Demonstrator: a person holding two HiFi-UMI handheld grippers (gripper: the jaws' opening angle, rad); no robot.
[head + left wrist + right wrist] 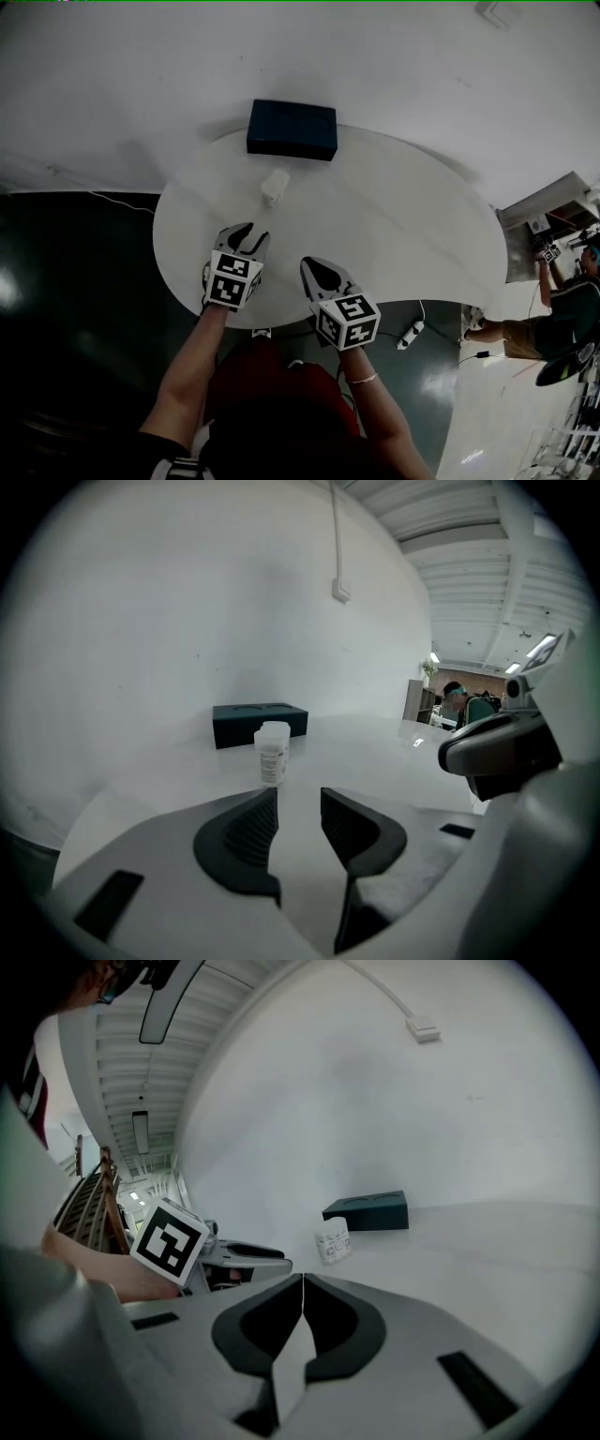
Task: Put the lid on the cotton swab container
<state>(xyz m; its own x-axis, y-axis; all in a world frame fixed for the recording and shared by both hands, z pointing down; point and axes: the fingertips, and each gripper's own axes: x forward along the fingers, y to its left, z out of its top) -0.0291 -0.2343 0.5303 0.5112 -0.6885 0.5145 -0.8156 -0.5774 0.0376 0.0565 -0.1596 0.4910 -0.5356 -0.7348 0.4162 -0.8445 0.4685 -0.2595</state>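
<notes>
white container, dark blue box, white table

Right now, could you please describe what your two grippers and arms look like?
Both the left gripper and right gripper have pale grey bodies with curved black fingers, the left pair visibly ribbed inside. Each carries a white cube printed with black square markers. The forearms are bare; a thin bracelet circles the right wrist.

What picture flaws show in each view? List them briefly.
Head view: fisheye bows the white table; dark floor with glare patches. Left gripper view: black vignette corners; cotton swab container reads clearly. Right gripper view: same vignette, walls curved, ceiling lights bright.
</notes>
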